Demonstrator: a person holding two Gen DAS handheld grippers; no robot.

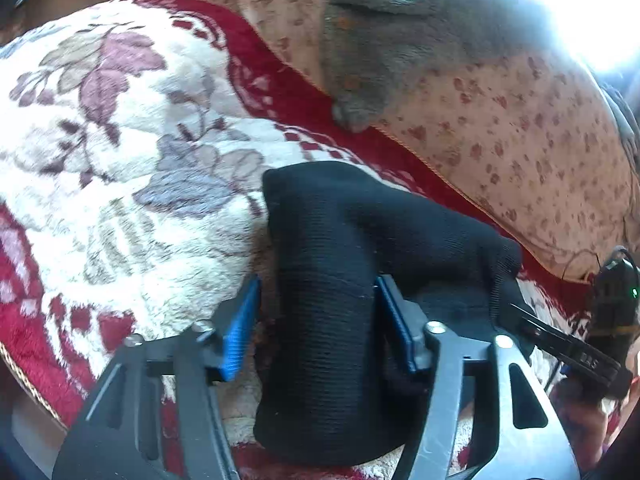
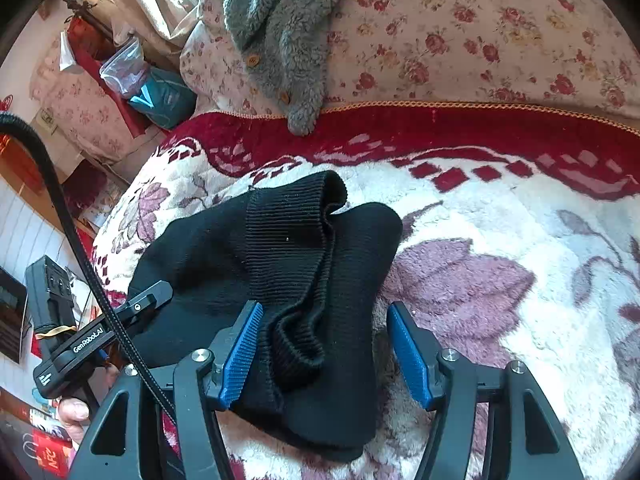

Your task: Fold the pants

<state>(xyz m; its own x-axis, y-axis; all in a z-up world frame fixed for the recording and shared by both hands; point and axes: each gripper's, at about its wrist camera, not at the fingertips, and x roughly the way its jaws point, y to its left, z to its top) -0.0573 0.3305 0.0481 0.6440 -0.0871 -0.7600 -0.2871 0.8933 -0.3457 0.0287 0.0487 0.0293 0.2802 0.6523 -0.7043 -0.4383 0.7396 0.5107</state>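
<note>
Black knit pants (image 1: 340, 280) lie bunched on a cream and red floral blanket (image 1: 120, 152). My left gripper (image 1: 316, 316) is open, its blue pads on either side of a fold of the pants. In the right wrist view the pants (image 2: 280, 260) show a ribbed cuff on top. My right gripper (image 2: 324, 340) is open around the near end of the pants, and the right pad stands apart from the cloth. The left gripper's fingers (image 2: 144, 300) rest on the pants' left side in this view.
A grey fleece garment (image 2: 288, 40) lies on a rose-print bedspread (image 2: 480, 40) behind the blanket. The bed's left edge drops to clutter: a teal bag (image 2: 164, 96) and plastic bags. A black cable (image 2: 68, 220) crosses the left side.
</note>
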